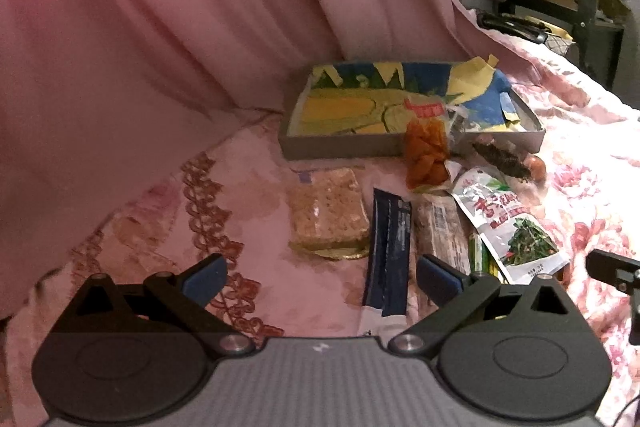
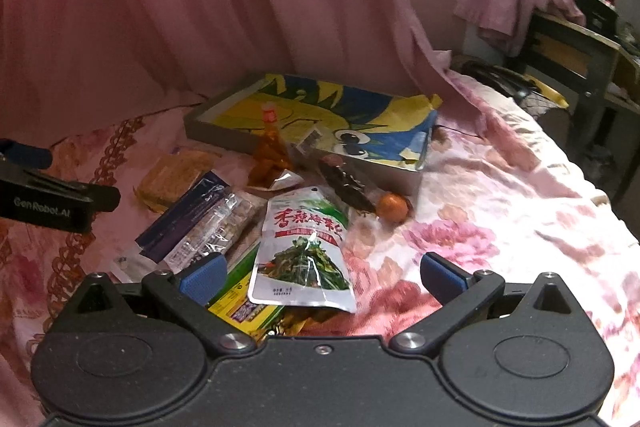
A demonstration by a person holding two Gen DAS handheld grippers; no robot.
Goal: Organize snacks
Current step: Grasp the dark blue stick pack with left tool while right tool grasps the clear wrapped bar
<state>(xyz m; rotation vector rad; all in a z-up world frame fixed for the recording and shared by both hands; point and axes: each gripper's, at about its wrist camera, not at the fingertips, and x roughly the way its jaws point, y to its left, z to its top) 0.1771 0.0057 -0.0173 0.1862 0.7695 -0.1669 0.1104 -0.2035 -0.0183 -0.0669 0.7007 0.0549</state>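
Nothing sorted yet — both the left claw [image 1: 320,277] and right claw [image 2: 322,275] spread, empty, over loose crinkly snack packets [image 2: 302,247] on the pink floral bed [image 2: 500,195]; next, pinch one — carry it to the far shallow grey cardboard tray [image 2: 224,137].

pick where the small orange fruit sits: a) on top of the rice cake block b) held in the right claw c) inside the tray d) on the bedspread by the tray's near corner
d: the orange fruit rests on the floral bedspread just outside the tray, beside its near corner, and both claws are open and hold nothing.
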